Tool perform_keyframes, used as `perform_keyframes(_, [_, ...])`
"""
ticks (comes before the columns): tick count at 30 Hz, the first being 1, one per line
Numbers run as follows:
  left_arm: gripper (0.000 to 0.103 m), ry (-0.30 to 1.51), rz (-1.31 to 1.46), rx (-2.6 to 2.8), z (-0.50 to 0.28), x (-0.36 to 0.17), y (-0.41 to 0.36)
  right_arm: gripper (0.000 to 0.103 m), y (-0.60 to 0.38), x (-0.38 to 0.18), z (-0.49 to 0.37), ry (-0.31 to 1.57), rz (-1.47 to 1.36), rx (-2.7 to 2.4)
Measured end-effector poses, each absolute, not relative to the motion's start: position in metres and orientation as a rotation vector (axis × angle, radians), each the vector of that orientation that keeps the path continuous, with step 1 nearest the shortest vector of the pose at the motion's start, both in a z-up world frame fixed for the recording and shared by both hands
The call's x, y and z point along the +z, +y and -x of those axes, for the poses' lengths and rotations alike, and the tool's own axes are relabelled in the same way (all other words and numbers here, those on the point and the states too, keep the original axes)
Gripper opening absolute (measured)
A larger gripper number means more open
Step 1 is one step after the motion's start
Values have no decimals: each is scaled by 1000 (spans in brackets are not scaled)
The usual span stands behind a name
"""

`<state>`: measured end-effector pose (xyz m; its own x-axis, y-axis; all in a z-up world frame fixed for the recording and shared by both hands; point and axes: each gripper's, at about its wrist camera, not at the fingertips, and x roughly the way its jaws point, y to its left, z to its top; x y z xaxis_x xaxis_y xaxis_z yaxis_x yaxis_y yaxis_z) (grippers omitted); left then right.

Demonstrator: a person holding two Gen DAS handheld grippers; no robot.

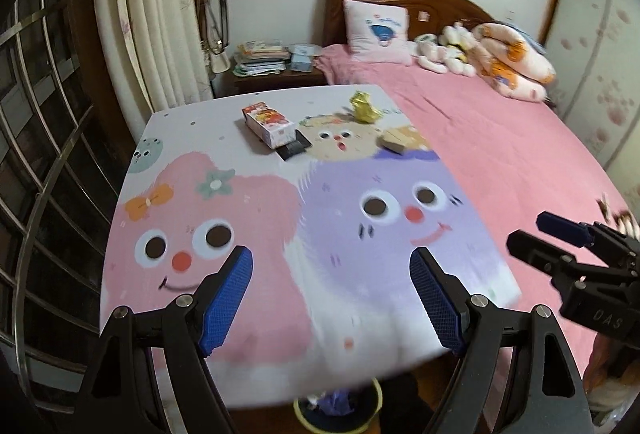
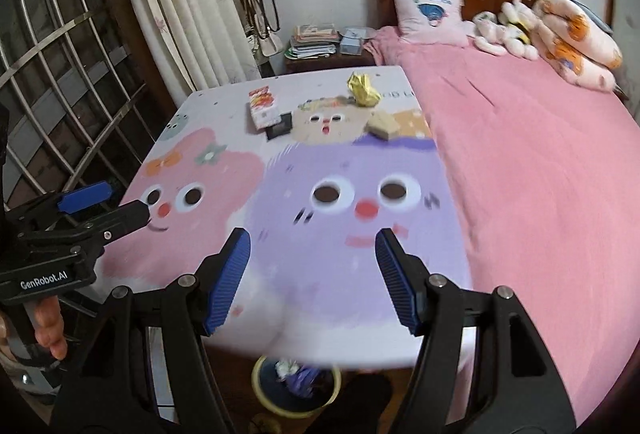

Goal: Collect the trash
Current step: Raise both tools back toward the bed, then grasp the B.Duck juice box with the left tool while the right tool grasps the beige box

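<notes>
A table with a cartoon-print cover [image 1: 256, 218] [image 2: 280, 169] carries trash at its far end: a red and white snack box [image 1: 267, 122] [image 2: 264, 105], a small black item [image 1: 294, 147] [image 2: 279, 130] beside it, a crumpled yellow wrapper [image 1: 364, 106] [image 2: 363, 89] and a tan crumpled piece [image 1: 396, 142] [image 2: 383, 127]. My left gripper [image 1: 331, 266] is open and empty above the near table edge; it also shows at the left in the right wrist view [image 2: 116, 201]. My right gripper [image 2: 313, 246] is open and empty; it also shows at the right in the left wrist view [image 1: 532, 230].
A yellow-rimmed bin [image 1: 376, 394] [image 2: 260, 374] holding trash stands on the floor under the near table edge. A pink bed [image 1: 500, 137] [image 2: 520, 137] touches the table's right side. A window grille [image 1: 36, 137] and curtain are at the left. A nightstand [image 1: 276, 75] with books stands behind.
</notes>
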<state>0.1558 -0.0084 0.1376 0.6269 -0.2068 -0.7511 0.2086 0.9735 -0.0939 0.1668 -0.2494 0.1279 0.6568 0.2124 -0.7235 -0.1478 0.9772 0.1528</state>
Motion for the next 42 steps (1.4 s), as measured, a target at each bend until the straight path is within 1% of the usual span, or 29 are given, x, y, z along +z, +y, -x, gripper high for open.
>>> perform_keyframes(4, [82,906,56,-151,-238,115,-31,62,-279,102,-260,853,-34,265])
perform_keyframes(5, [82,927,81,-130,-260,108,-37,62,-288,92,-293,869,-20,283])
perform_keyframes(9, [82,1001,131,-70,-332,80,-63,62,-307,54,-382,921,37,329])
perform_keyframes(12, [82,1033,141,-14,-383,55,-79,62,-314,17,-439,970,79,364])
perform_keyframes(15, [82,1061,157,34,-417,35,-84,62,-314,-20,-481,1010,112,385])
perform_keyframes(19, [82,1092,192,97,-457,11,-79,58,-303,-52,-503,1021,179,420])
perform_keyframes(21, [82,1102,209,125,-476,2,-75,52,-294,-65,-506,1032,217,427])
perform_keyframes(22, [82,1103,217,134,-477,1,-67,50,-292,-70,-509,1038,227,426])
perform_keyframes(23, [82,1105,221,143,-485,-1,-66,45,-291,-72,-512,1018,238,428])
perform_keyframes(24, [82,1104,226,151,-493,-3,-64,39,-290,-75,-515,1011,246,439])
perform_keyframes(25, [82,1103,231,157,-499,-4,-61,37,-289,-75,-516,1000,254,439])
perform_keyframes(34, [82,1105,261,225,-559,-16,-37,36,-284,-79,-552,988,160,473])
perform_keyframes(42, [64,1151,351,299,-601,-44,-4,36,-262,-73,-580,975,111,496])
